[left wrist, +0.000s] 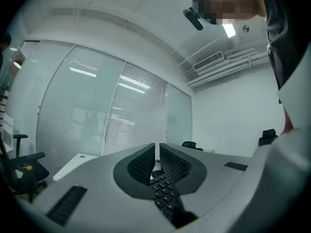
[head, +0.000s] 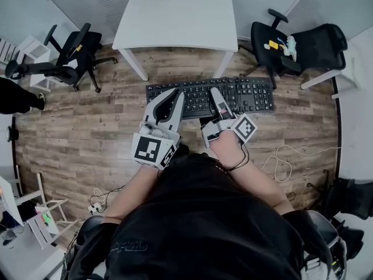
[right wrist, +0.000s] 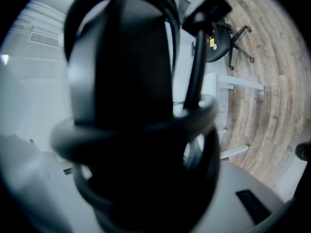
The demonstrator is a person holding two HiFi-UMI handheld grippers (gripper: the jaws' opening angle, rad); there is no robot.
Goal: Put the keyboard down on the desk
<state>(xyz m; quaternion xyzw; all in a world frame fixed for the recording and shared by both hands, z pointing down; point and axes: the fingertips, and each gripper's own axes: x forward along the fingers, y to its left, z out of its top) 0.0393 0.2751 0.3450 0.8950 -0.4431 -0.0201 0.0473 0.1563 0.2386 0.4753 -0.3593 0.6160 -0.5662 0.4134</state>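
A person seen from above holds a black keyboard [head: 256,95] in the air over a wooden floor [head: 87,133], its long axis running left to right across the body. The left hand-held gripper [head: 170,98] is closed narrow on the keyboard's left part; its own view shows keys between the pads. The right hand-held gripper [head: 217,101] lies over the keyboard's middle. Its own view is filled by a dark, blurred mass ringed with cable, so it appears to be clamped on the keyboard, though that is not certain. The white worktop [head: 175,16] stands farther away, straight ahead and slightly left, apart from the keyboard and bare where it shows. Its long side runs parallel to the keyboard, so the keyboard likely needs only carrying forward and lowering, without turning. Both hand-held grippers are about equally near the worktop.
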